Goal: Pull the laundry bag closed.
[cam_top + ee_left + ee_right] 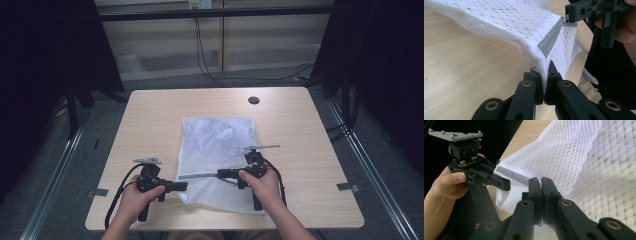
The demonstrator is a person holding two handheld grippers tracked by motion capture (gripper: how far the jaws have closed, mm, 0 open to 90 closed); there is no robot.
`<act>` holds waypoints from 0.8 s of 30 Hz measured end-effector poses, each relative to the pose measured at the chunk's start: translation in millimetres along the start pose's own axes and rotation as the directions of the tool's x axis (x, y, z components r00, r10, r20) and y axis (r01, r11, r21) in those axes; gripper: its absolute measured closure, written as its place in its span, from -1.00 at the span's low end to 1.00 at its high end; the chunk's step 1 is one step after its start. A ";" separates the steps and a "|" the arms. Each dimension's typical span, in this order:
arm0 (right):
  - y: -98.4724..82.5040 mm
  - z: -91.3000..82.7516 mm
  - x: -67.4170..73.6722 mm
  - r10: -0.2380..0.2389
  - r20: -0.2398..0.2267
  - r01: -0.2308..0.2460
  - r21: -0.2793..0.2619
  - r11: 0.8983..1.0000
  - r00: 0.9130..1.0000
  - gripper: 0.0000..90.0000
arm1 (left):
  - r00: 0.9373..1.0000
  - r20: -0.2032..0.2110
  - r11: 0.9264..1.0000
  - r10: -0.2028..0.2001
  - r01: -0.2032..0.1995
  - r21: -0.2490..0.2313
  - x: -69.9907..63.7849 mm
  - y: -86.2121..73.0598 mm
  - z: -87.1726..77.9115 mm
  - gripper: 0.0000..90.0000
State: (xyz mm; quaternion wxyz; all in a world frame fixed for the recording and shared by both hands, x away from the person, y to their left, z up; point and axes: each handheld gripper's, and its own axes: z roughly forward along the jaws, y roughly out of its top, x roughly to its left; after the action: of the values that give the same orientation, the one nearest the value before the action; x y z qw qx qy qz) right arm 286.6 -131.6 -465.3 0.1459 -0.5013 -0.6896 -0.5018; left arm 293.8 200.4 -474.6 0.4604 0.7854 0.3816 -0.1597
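- Two grippers work one white mesh bag (pixel 218 150) in the high view, and we see it lying flat near the table's (pixel 150 115) middle, its near end close to the front edge.
- We hold the left gripper (pixel 184 186) at the bag's near left corner and the right gripper (pixel 220 173) on the grey zip (pixel 197 176) that crosses the bag; the two are near each other.
- Bare wood lies open all round: wide on the left, wide on the right, and beyond the bag up to a dark round hole (pixel 253 100) by the far edge.
- Looking along the left gripper (pixel 544 83), we see what the high view cannot: its jaws pressed together on a fold of mesh (pixel 506 22) at the zip's (pixel 550 41) end, lifting it off the wood. The right gripper (pixel 567 17) bites at the zip's far end.
- Looking along the right gripper (pixel 541 186), we see its jaws pinched tight at the zip (pixel 514 175), with mesh (pixel 584 162) spread behind, and the left gripper (pixel 507 185) clamped on the bag's edge, table edge just beyond.
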 end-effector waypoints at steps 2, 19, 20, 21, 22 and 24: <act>-0.1 -0.4 -0.5 -0.003 -0.002 0.003 0.002 1.000 1.000 0.93 | 1.000 -0.001 1.000 0.002 -0.002 0.000 0.2 0.1 0.4 0.96; -0.5 -5.9 -3.6 -0.001 0.011 0.001 0.003 1.000 1.000 0.93 | 1.000 0.003 1.000 -0.008 0.008 0.004 0.0 -0.5 2.3 0.96; -0.4 -6.0 -3.6 -0.001 0.012 0.001 0.003 1.000 1.000 0.93 | 1.000 0.005 1.000 -0.011 0.011 0.004 -0.1 -0.5 2.4 0.96; -0.5 -6.1 -3.7 -0.001 0.011 0.000 0.003 1.000 1.000 0.93 | 1.000 0.005 1.000 -0.008 0.008 0.006 0.0 -0.4 2.3 0.96; -0.5 -6.2 -3.9 -0.001 0.011 0.001 0.004 1.000 1.000 0.93 | 1.000 0.003 1.000 -0.006 0.006 0.007 0.0 -0.4 2.4 0.96; -0.6 -6.8 -3.8 0.009 0.011 -0.009 0.010 1.000 1.000 0.93 | 1.000 -0.001 1.000 0.004 -0.004 0.012 0.6 -0.2 2.5 0.96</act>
State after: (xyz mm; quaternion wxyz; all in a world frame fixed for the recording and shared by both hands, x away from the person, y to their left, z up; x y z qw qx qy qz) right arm 285.8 -139.4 -465.2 0.1470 -0.5062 -0.6907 -0.4951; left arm 294.3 198.6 -476.4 0.4558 0.7889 0.3796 -0.1606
